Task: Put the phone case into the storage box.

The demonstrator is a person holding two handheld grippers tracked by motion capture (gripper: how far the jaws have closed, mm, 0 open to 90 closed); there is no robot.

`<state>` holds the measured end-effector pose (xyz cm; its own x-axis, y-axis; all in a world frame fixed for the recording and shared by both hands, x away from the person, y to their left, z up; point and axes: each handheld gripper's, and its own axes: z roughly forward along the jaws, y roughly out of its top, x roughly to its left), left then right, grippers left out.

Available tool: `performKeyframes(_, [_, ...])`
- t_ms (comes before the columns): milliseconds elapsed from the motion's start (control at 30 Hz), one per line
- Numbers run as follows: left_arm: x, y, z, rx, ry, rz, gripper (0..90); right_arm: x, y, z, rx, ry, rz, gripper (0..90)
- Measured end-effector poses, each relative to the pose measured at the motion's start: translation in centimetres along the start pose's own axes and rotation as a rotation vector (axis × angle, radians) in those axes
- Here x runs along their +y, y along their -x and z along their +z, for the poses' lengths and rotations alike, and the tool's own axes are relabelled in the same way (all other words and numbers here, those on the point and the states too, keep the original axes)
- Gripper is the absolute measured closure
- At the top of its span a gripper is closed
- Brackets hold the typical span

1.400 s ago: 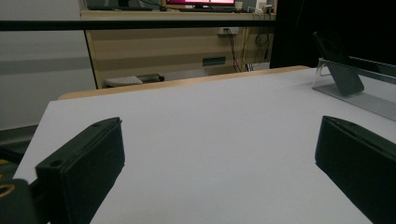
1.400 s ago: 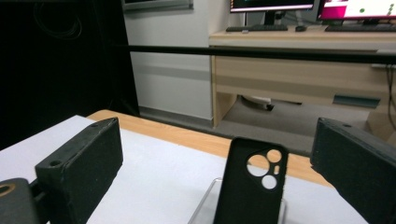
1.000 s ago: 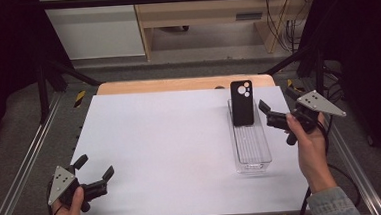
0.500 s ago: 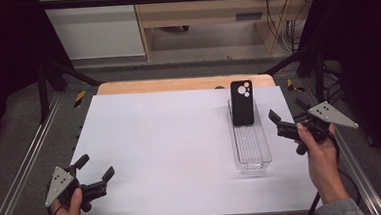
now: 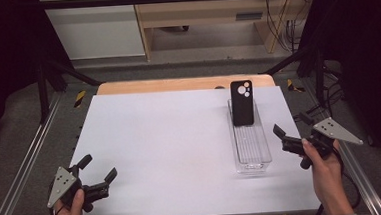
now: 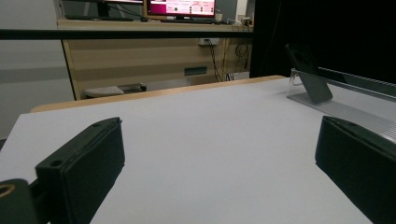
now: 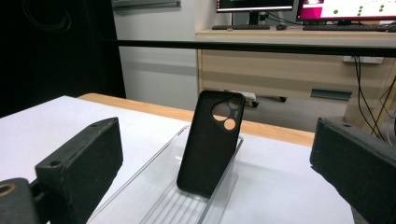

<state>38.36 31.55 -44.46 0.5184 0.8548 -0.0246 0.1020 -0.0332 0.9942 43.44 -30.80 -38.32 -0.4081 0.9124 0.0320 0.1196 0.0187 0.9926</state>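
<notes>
High view: white table (image 5: 171, 153) on grey floor (image 5: 19, 128)

The high view looks forward and down on the whole tabletop (image 5: 180, 138) from above. The 2 claw views sit low (close to the surface), both sharing the phone case (image 7: 210, 140) leaning in the clear tray (image 5: 251, 154).

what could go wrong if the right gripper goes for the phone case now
The phone case only leans against the far end of the clear tray, so a nudge from the open right gripper could likely tip it flat. The light-looking tray may also slide on the table if the fingers catch its wall.
</notes>
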Motion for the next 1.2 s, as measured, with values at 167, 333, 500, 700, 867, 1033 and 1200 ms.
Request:
performKeyframes(167, [0.0, 0.0, 0.0, 0.001, 0.0, 0.0, 1.4, -0.9, -0.1, -0.7, 0.008, -0.011, -0.003, 3.0])
performKeyframes(333, [0.0, 0.1, 0.0, 0.0, -0.001, 0.002, 1.4, -1.7, -0.5, -1.2, 0.019, -0.025, -0.019, 3.3])
performKeyframes(500, [0.0, 0.1, 0.0, -0.002, 0.003, 0.002, 1.3, -2.6, -1.1, -1.7, 0.024, -0.022, -0.014, 3.3])
performKeyframes(700, [0.0, 0.2, 0.0, -0.002, 0.005, 0.004, 1.4, -3.5, -1.5, -1.9, 0.03, -0.025, -0.002, 3.2])
performKeyframes(867, [0.1, 0.3, 0.0, -0.006, 0.004, 0.007, 1.4, -3.9, -1.8, -2.2, 0.038, -0.025, 0.004, 3.1])
performKeyframes(1033, [0.1, 0.3, 0.0, -0.009, 0.006, 0.007, 1.4, -4.4, -2.1, -2.4, 0.044, -0.029, 0.009, 3.1])
performKeyframes(1200, [0.1, 0.4, 0.0, -0.012, 0.008, 0.009, 1.3, -4.8, -2.3, -2.6, 0.05, -0.029, 0.012, 3.1])
